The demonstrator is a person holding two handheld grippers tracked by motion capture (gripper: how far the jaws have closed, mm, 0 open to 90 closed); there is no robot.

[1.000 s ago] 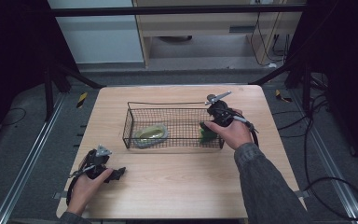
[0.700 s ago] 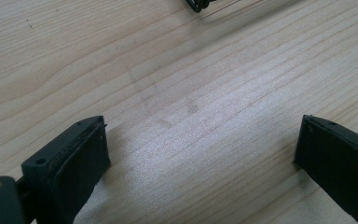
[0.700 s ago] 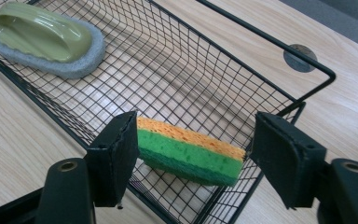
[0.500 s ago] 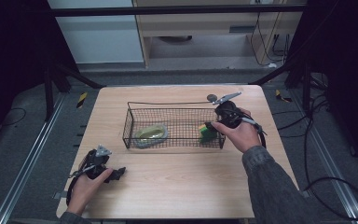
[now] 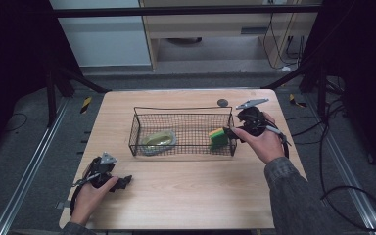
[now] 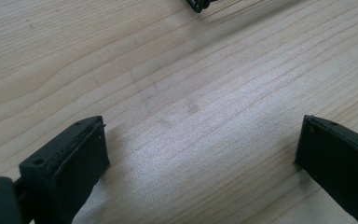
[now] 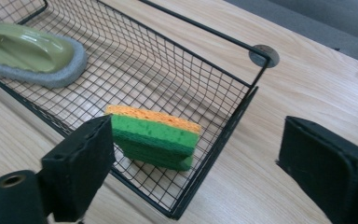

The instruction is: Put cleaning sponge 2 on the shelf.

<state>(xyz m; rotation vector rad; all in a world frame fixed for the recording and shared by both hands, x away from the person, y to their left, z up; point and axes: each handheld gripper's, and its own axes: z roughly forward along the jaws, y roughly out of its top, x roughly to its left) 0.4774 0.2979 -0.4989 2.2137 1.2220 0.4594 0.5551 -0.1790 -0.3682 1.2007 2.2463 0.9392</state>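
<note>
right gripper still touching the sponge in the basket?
Apart. The right gripper view shows the right gripper with jaws just opened wide, pulled back from the sponge, which lies free inside the wire basket.

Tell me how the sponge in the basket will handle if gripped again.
The sponge looks porous and layered, so probably soft, light and squashy. It stands on edge against the basket wall, so a nudge may tip it. Its flat faces likely won't roll.

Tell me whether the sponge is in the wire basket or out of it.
In. The sponge lies on the basket's mesh floor at its right end, leaning on the near wall. The right claw has just been opening, with nothing between its jaws.
</note>
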